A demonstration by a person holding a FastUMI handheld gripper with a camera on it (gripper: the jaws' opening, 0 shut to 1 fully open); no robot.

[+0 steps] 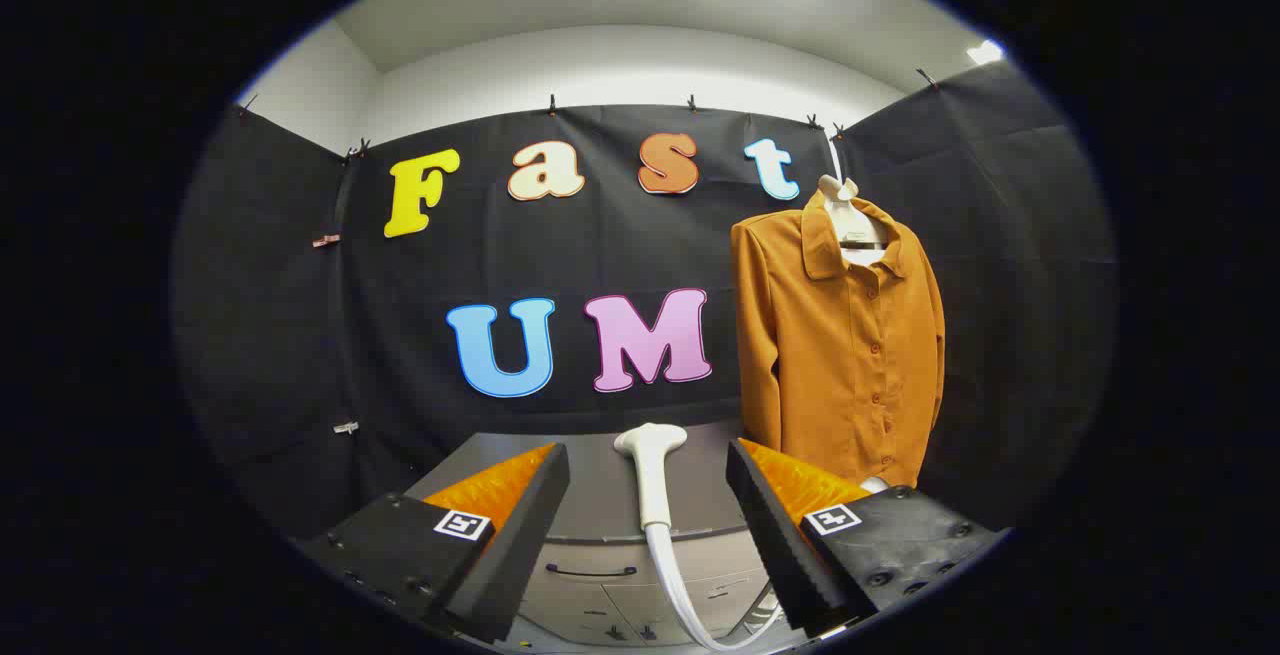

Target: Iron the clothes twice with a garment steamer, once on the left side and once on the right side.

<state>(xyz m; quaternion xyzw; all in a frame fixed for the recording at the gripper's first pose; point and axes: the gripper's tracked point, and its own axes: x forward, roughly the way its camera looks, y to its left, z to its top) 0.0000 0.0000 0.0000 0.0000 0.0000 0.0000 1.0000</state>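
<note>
The tool (648,505) is held wide open, its two fingers spread apart with nothing pressed between them. In the gap between the fingers, a little way ahead of them, lies the white steamer head (652,470). Its flat, broad end points away toward the back wall, and its handle runs back toward the tool. A pale ribbed hose (672,575) leaves the near end of the handle, curves down and off to the right, and passes behind the right finger, where it is cut off from sight.

The steamer head rests on a grey desk (600,495). Much of the desktop is hidden by the fingers. Below its front edge are what look like drawer fronts with dark handles, though that part is low, warped and hard to make out.

Beyond the right finger, well apart from the steamer head, an orange-brown shirt (840,335) hangs on a pale hanger (850,220) in front of the black cloth wall. It faces forward, buttoned, collar up, sleeves hanging down at both sides. Its lower hem is partly covered by the right finger, and a small white shape just under the hem cannot be identified.
</note>
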